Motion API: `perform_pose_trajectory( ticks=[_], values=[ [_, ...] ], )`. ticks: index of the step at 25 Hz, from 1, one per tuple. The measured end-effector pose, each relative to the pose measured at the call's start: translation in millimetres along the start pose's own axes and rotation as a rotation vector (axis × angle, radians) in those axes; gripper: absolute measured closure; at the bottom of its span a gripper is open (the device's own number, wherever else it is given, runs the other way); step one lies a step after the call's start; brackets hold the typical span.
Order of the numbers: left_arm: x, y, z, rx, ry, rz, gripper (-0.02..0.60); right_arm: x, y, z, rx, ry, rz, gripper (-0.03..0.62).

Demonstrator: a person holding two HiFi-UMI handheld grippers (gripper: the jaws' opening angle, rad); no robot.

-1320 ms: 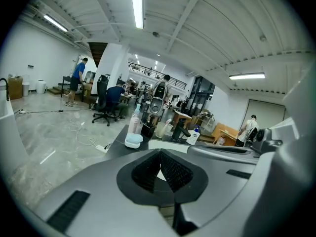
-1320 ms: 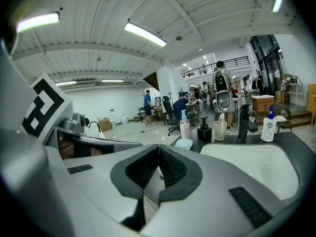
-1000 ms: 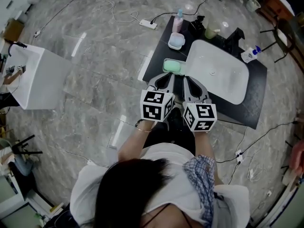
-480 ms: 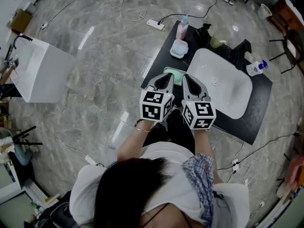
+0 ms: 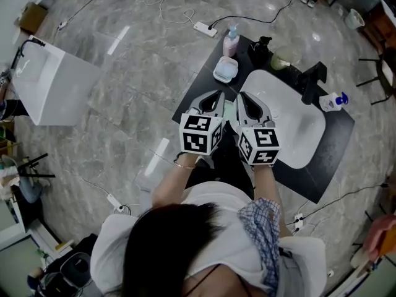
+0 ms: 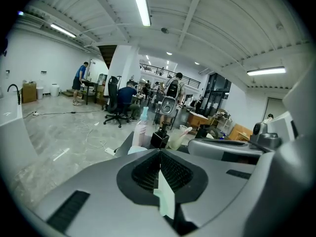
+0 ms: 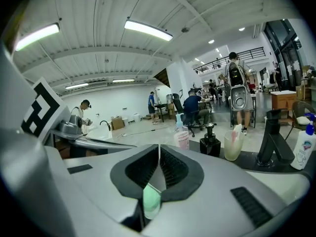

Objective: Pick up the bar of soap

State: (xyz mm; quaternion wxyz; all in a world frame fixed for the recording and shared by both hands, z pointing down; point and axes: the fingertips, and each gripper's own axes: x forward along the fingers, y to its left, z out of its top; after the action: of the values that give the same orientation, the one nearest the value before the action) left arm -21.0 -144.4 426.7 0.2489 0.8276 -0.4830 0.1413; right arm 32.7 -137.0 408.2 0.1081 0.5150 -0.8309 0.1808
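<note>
Nearest the camera, the person's checked sleeve point(image 5: 263, 228) and both forearms reach toward the white sink basin point(image 5: 303, 138), which is set into a black table point(image 5: 337, 138). The left gripper point(image 5: 218, 96) and the right gripper point(image 5: 243, 96) are held side by side over the basin's left edge. Their marker cubes face the person and their jaws point away.

Each gripper's own view shows its jaws clenched, with the ribbed pads meeting at the tip and nothing pinched between them.

The mint-green bar of soap point(image 5: 229, 111) lies on the table just left of the basin. It shows only as a sliver between the two grippers. In both gripper views it appears as a green patch below the closed jaws, and whether either gripper touches it cannot be told.

Beyond the basin's far left corner sits a pale blue dish point(image 5: 225, 70), and a pink pump bottle point(image 5: 231, 41) stands past it. A black dispenser point(image 5: 260, 48) and a cup point(image 5: 281, 60) stand along the basin's far side, and a black faucet point(image 5: 312, 79) rises at its far rim. A white spray bottle point(image 5: 332, 101) stands just to the basin's right. Well to the basin's left, across the marble floor, stands a second white washbasin unit point(image 5: 52, 88).
</note>
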Motion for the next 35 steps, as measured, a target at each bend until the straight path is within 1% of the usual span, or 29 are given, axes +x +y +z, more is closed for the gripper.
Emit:
perform_pose_trajectory(
  ticks=[7, 13, 19, 22, 23, 25, 29, 31, 33, 35],
  values=[
    [20, -4, 0, -0.005, 0.022, 0.055, 0.572, 13, -20, 0, -0.008, 0.034, 0.063, 0.579],
    [28, 4, -5, -0.012, 0.047, 0.077, 0.572, 24, -24, -4, -0.022, 0.065, 0.094, 0.578],
    [39, 15, 3, 0.009, 0.057, 0.058, 0.572, 37, -32, -3, -0.034, 0.094, 0.081, 0.577],
    [46, 22, 8, 0.002, 0.055, 0.049, 0.572, 47, -32, -4, -0.073, 0.12, 0.094, 0.575],
    [47, 24, 9, -0.001, 0.053, 0.046, 0.572, 51, -32, -4, -0.089, 0.132, 0.105, 0.559],
    [49, 29, 10, -0.011, 0.053, 0.047, 0.572, 59, -31, -4, -0.118, 0.153, 0.131, 0.491],
    [48, 44, 10, -0.026, 0.056, 0.071, 0.572, 77, -32, 1, -0.207, 0.179, 0.164, 0.478],
    [49, 53, 9, -0.026, 0.056, 0.09, 0.572, 90, -32, -1, -0.266, 0.222, 0.201, 0.438],
    [51, 62, 6, -0.043, 0.065, 0.099, 0.572, 102, -29, -6, -0.314, 0.268, 0.242, 0.386],
    [52, 68, 3, -0.059, 0.069, 0.106, 0.572, 113, -26, -13, -0.364, 0.318, 0.276, 0.359]
  ],
)
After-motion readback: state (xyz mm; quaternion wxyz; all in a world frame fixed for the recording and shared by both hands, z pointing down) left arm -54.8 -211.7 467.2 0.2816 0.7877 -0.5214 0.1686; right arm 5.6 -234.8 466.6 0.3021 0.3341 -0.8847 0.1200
